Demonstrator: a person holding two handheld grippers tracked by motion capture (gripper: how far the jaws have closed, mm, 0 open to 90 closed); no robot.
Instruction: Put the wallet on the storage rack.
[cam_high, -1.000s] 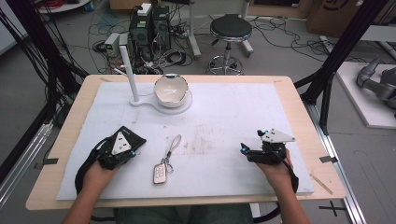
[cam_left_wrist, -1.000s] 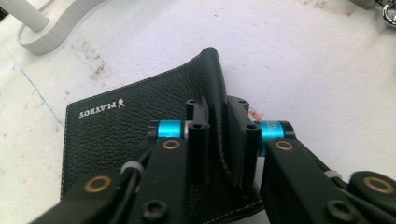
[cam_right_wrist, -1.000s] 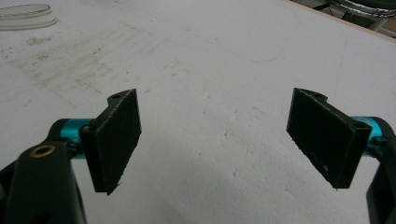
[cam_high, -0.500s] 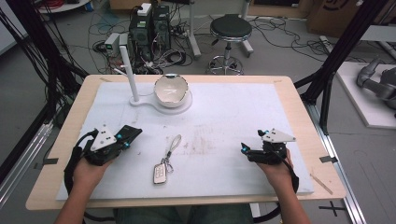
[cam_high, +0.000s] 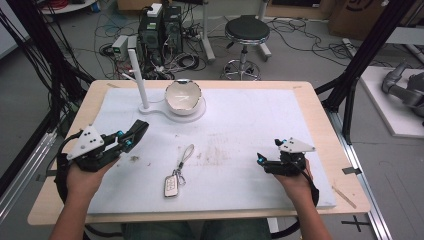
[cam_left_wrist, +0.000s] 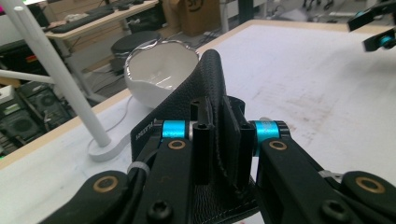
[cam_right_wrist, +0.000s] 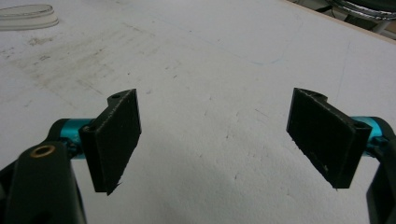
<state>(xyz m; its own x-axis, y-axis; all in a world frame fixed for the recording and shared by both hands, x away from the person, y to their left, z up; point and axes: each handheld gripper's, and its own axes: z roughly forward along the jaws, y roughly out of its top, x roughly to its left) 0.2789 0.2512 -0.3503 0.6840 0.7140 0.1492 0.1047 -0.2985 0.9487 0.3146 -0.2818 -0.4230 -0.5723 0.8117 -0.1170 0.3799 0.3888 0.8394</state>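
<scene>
My left gripper hovers over the left side of the white mat, shut on a black leather pouch that sticks out past its jaws toward the bowl. In the left gripper view, the grainy black leather pouch stands pinched between the jaws of the left gripper. A silver key fob with a grey loop strap lies on the mat at front centre. My right gripper rests low at the front right, open, and the right gripper has only bare mat between its pads.
A white bowl sits on a round white base at the back left, beside an upright white post. The white mat covers most of the wooden table. The other gripper's blue-tipped jaws show far off.
My left hand has risen off the mat and drifted left, turning so the held black pouch now points toward the bowl. The right hand has not moved.
</scene>
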